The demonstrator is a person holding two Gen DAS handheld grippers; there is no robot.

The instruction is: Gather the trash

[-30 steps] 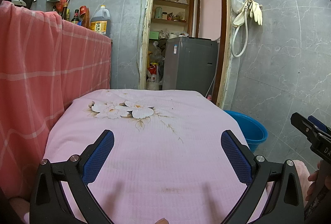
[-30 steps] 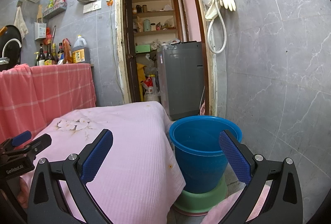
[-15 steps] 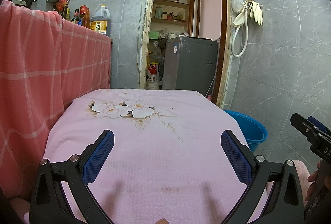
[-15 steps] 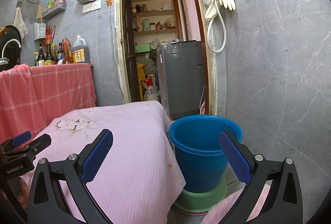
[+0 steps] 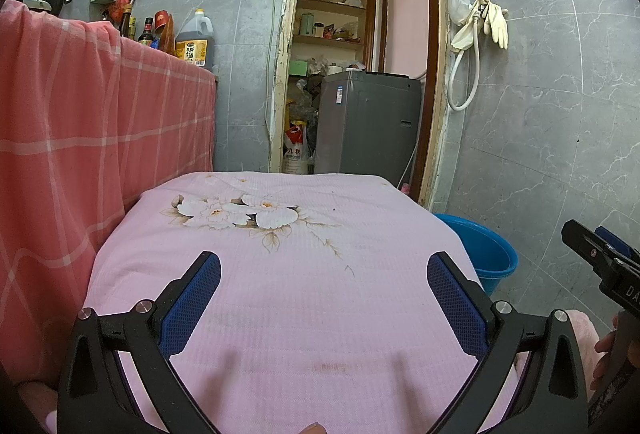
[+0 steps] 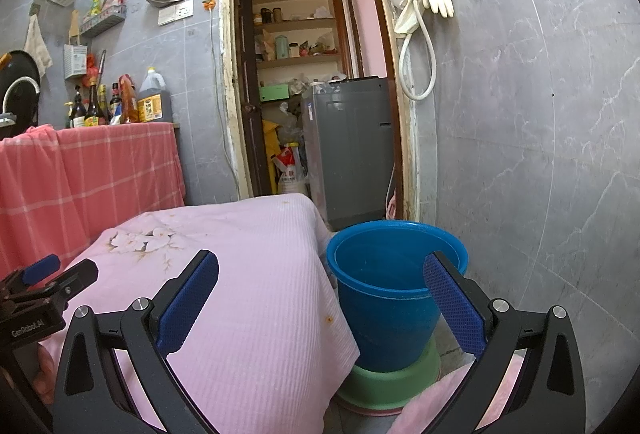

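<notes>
Blue bucket point(image 5: 486, 254) ahead-right of the left gripper point(image 5: 323, 294): near side hidden behind the pink cloth's point(image 5: 304, 274) edge. Ahead of the right gripper point(image 6: 321, 294), bucket floor in shadow, contents unreadable; green basin point(image 6: 390, 380) beneath mostly covered. Jug label point(image 5: 192, 51) far ahead-left too small to read.

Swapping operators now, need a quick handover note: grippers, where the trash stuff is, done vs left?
Left gripper: jaws open, empty, over the pink floral cloth.
Right gripper: jaws open, empty, facing the blue bucket, which stands on a green basin beside the cloth-covered table.
No trash shows on the cloth in either view; only small stains. The bucket's bottom is not visible.
Done: cannot tell from this.
Left: find any trash, drop it in the bucket.
</notes>
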